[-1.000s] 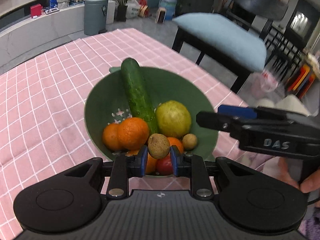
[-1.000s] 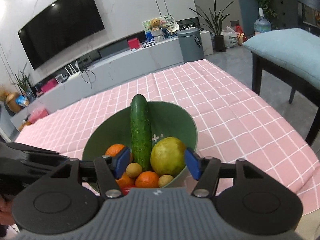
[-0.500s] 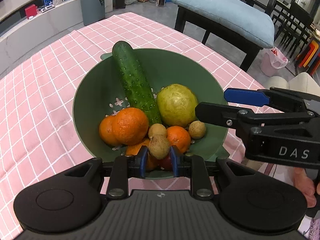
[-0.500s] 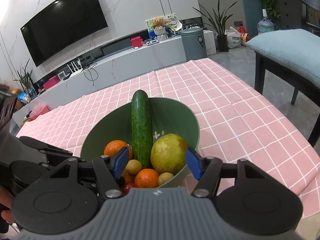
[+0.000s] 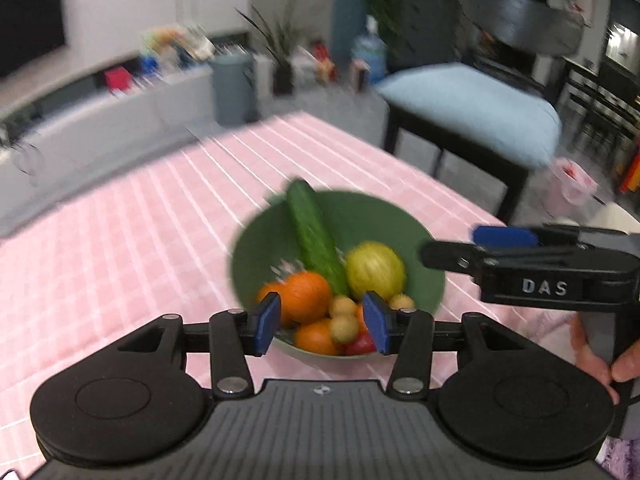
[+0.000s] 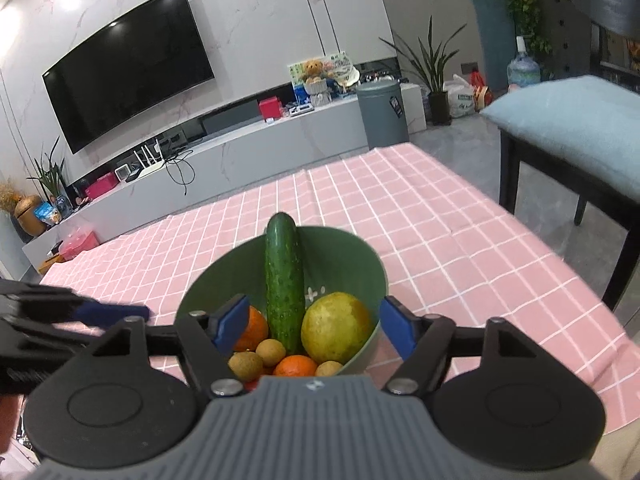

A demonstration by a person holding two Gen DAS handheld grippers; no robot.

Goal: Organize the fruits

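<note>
In the green colander bowl on the pink-checked worktop lie a cucumber, a pear, oranges, small brown longans and something red, barely visible. The left gripper is spread wide and empty above the bowl's near rim; the right gripper likewise gapes, holding nothing. The longans look light, round and apt to roll, so pinch one across its middle. The cucumber seems stiff and heavier, best grasped mid-length; the pear probably bruises if squeezed hard.

Black gripper, blue pads, "DAS" lettering.
</note>
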